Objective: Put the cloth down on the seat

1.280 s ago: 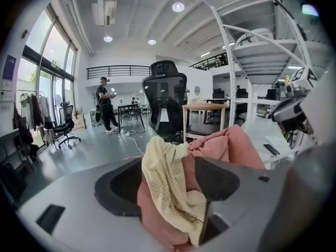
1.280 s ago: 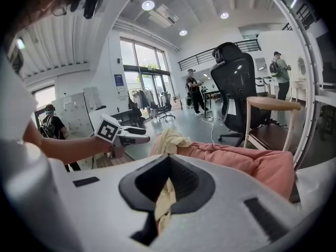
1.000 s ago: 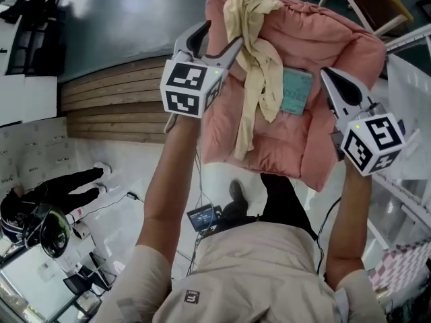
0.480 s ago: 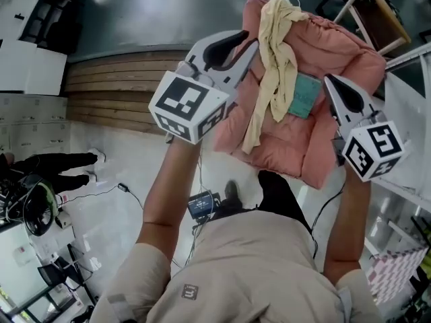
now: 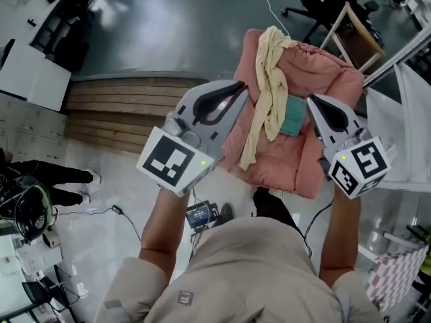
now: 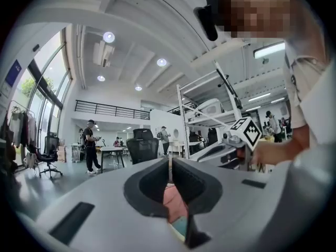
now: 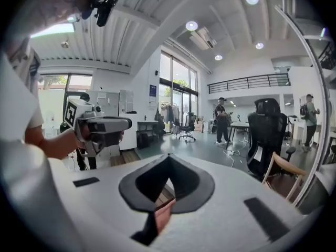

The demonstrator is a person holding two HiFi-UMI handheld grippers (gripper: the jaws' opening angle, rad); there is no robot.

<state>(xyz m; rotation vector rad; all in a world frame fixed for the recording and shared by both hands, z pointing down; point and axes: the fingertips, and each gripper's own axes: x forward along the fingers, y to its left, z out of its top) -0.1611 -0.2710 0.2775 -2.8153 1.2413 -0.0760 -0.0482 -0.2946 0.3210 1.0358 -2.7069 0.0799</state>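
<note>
Pink seat (image 5: 296, 160) partly under cream cloth (image 5: 269, 93)

left claw (image 5: 240, 91): jaws together, empty | right claw (image 5: 312, 101): jaws together

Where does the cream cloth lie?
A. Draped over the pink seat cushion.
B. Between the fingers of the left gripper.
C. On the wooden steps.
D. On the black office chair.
A: the head view shows the cream cloth hanging draped down the pink seat cushion.

The cloth (image 5: 271, 79) is pale yellow, the seat (image 5: 323, 79) salmon pink with a teal label (image 5: 293, 116), the far floor (image 5: 175, 25) dark grey.
</note>
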